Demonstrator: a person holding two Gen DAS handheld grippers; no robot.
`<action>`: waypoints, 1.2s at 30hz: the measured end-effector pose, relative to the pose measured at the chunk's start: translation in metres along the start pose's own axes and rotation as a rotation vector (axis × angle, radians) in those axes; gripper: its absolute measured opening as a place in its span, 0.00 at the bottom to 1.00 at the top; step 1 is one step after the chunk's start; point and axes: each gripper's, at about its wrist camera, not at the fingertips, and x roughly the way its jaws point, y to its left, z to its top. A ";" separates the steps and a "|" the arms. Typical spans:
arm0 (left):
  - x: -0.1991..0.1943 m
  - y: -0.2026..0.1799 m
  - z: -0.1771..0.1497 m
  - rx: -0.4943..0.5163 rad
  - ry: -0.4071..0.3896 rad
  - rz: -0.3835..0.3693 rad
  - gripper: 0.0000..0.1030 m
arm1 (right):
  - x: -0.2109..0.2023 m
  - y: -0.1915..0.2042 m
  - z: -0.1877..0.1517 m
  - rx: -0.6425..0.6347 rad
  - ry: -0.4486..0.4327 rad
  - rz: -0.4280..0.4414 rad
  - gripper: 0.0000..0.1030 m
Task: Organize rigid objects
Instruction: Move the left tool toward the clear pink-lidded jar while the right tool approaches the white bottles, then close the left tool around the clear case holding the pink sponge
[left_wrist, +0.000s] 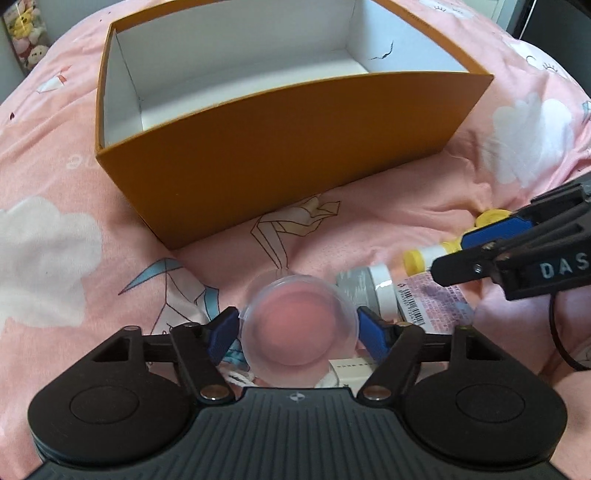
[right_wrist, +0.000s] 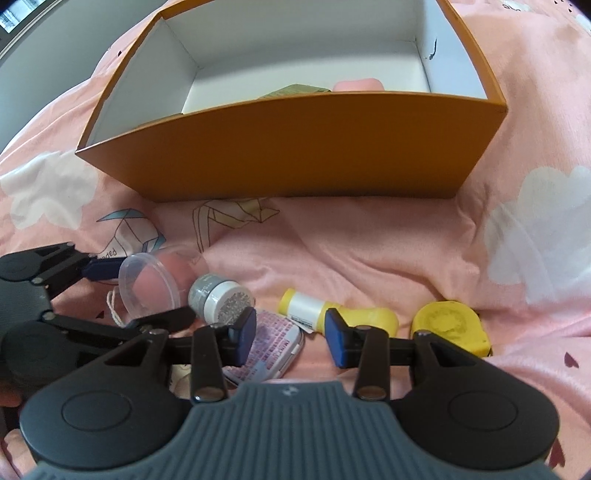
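My left gripper (left_wrist: 298, 328) is shut on a clear round plastic container (left_wrist: 298, 321), also in the right wrist view (right_wrist: 151, 290). It holds it low over the pink bedspread, in front of the orange box (left_wrist: 280, 155). My right gripper (right_wrist: 290, 332) is open and empty, just above a yellow-and-white bottle (right_wrist: 325, 308) lying on its side. A grey jar with a white lid (right_wrist: 221, 297) and a flat pink-printed tin (right_wrist: 264, 345) lie between the two grippers. A yellow round case (right_wrist: 448, 325) lies to the right.
The orange box (right_wrist: 295, 147) is open, with white inner walls. A greenish item (right_wrist: 295, 90) and a pink item (right_wrist: 358, 85) lie inside near its front wall. The bedspread (right_wrist: 369, 251) is wrinkled. A white string (right_wrist: 114, 306) lies by the clear container.
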 end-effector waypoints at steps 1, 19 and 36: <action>0.001 0.000 0.000 -0.002 0.000 -0.001 0.77 | 0.000 0.000 0.000 -0.002 0.001 -0.001 0.40; -0.077 0.019 -0.007 -0.086 -0.062 -0.086 0.67 | -0.029 0.019 -0.004 -0.076 -0.019 0.112 0.40; -0.087 0.022 -0.046 -0.146 0.027 -0.098 0.67 | -0.002 0.043 -0.030 -0.118 0.173 0.213 0.49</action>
